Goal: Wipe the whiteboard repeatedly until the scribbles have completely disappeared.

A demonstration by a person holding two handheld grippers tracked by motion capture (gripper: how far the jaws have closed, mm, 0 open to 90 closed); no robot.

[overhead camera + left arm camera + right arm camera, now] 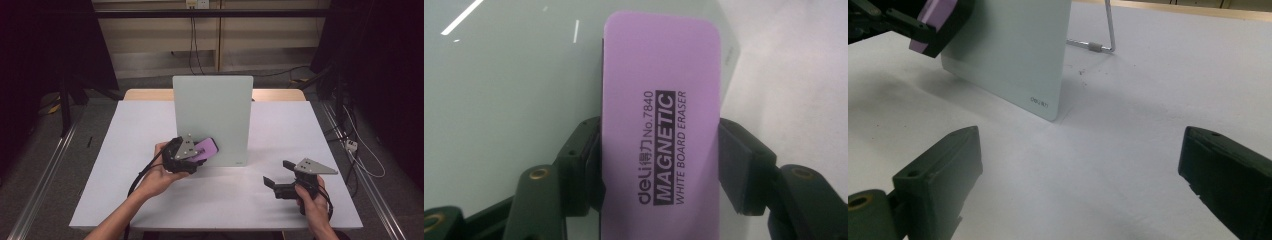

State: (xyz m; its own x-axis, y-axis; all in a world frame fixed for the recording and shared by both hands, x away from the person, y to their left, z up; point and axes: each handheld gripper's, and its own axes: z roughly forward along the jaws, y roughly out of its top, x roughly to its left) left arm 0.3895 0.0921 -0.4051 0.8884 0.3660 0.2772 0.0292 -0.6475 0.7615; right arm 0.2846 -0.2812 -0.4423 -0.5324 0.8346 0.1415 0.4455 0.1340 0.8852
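Observation:
A purple whiteboard eraser printed "MAGNETIC WHITE BOARD ERASER" sits clamped between the two jaws of my left gripper. In the high view that left gripper holds the eraser against the lower left face of a pale glass whiteboard standing upright on the table. My right gripper rests open near the table's front right, nothing between its jaws. From the right gripper view the eraser and the whiteboard lie ahead at the upper left.
The white table carries the board, which leans on a wire stand behind it. Dark floor, rails and cables surround the table. Bare tabletop lies between the two grippers.

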